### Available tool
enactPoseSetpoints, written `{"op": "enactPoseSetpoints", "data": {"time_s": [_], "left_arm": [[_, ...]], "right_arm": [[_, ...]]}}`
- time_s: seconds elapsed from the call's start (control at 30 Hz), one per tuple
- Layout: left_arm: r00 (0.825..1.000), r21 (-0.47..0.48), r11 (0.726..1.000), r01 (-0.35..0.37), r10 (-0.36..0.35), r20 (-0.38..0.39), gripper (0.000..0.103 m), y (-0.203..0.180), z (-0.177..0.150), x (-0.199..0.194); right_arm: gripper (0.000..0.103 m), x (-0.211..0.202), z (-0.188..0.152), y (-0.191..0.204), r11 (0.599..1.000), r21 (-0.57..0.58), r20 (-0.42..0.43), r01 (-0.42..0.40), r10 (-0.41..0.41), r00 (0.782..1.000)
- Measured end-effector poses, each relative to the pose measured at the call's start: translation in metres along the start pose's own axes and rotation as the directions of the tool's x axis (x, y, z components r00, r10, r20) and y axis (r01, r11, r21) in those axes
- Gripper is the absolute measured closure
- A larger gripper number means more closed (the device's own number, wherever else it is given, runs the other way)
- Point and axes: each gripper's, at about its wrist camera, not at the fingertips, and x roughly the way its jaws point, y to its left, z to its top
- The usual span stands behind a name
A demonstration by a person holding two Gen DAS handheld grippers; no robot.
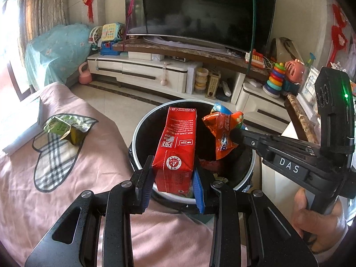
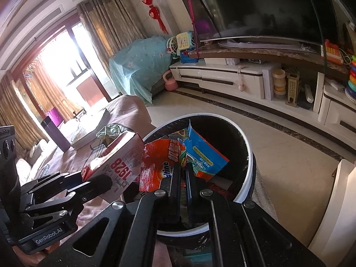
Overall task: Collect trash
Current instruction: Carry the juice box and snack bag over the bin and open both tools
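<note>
My left gripper [image 1: 173,166] is shut on a red drink carton [image 1: 176,146] and holds it over the round black trash bin with a white rim [image 1: 142,120]. My right gripper [image 2: 183,166] is shut on an orange and blue snack wrapper [image 2: 178,155] above the same bin [image 2: 251,155]. In the left wrist view the wrapper [image 1: 222,131] hangs from the right gripper [image 1: 235,134] beside the carton. In the right wrist view the carton [image 2: 118,164] sits in the left gripper [image 2: 100,182]. A crushed green carton [image 1: 64,129] lies on the pink cloth [image 1: 26,178].
Some trash lies in the bin's bottom [image 1: 209,164]. A white book or box [image 1: 20,122] and a dark purple bottle [image 2: 55,135] are on the cloth-covered table. A TV cabinet [image 1: 142,71] with toys and a large TV [image 1: 200,11] stand beyond the tiled floor.
</note>
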Motion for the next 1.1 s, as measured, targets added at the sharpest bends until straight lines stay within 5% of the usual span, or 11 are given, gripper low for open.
{"op": "enactPoseSetpoints", "data": {"time_s": [1.1], "left_arm": [[0.998, 0.023, 1.000, -0.010, 0.011, -0.060, 0.073, -0.002, 0.009, 0.028]], "right_arm": [[0.099, 0.016, 0.009, -0.009, 1.000, 0.002, -0.053, 0.021, -0.021, 0.998]]}}
